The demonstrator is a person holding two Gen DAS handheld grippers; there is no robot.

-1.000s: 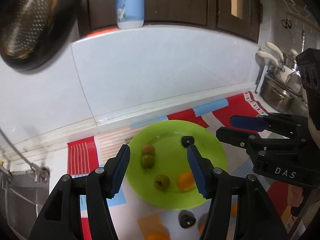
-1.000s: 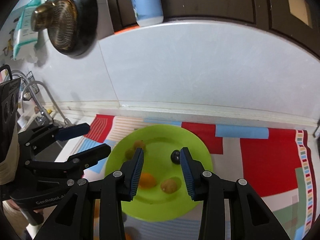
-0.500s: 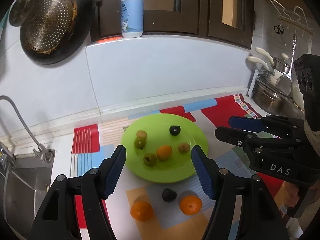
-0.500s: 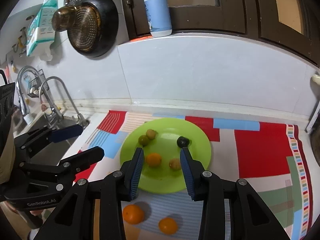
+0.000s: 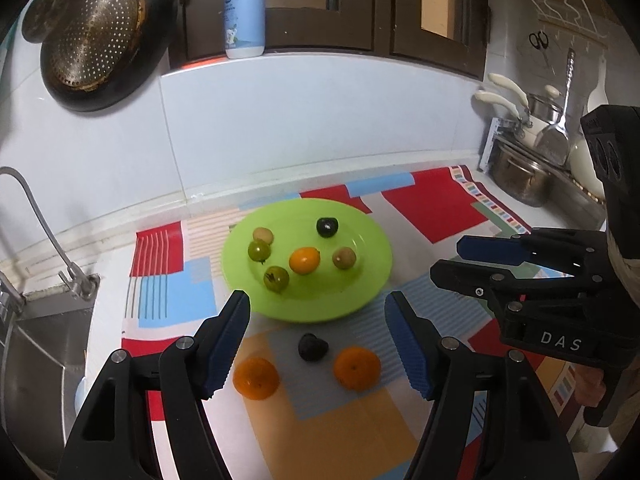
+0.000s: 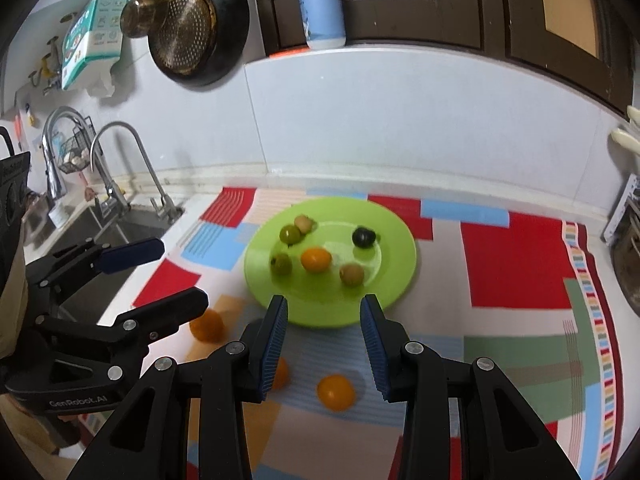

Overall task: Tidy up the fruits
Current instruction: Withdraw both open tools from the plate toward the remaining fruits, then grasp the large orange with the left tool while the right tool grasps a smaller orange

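A green plate [image 5: 372,276] [image 6: 400,276] sits on the patterned mat and holds several small fruits: green ones, brownish ones, an orange one [image 5: 305,260] and a dark one [image 5: 327,227]. In front of the plate two oranges [image 5: 256,378] [image 5: 357,368] and a dark fruit [image 5: 313,347] lie on the mat. My left gripper [image 5: 318,320] is open and empty above them. My right gripper [image 6: 323,316] is open and empty at the plate's near rim; it also shows in the left wrist view [image 5: 460,258]. An orange [image 6: 336,392] lies below it.
A sink with taps [image 6: 120,184] lies to the left. Pots [image 5: 520,178] stand at the right end of the counter. A strainer pan [image 5: 96,36] hangs on the wall and a soap bottle [image 5: 244,12] stands on the ledge above the tiled wall.
Both grippers have pulled back and up from the plate, so the loose oranges and dark fruit in front of it came into view. Both stay open.
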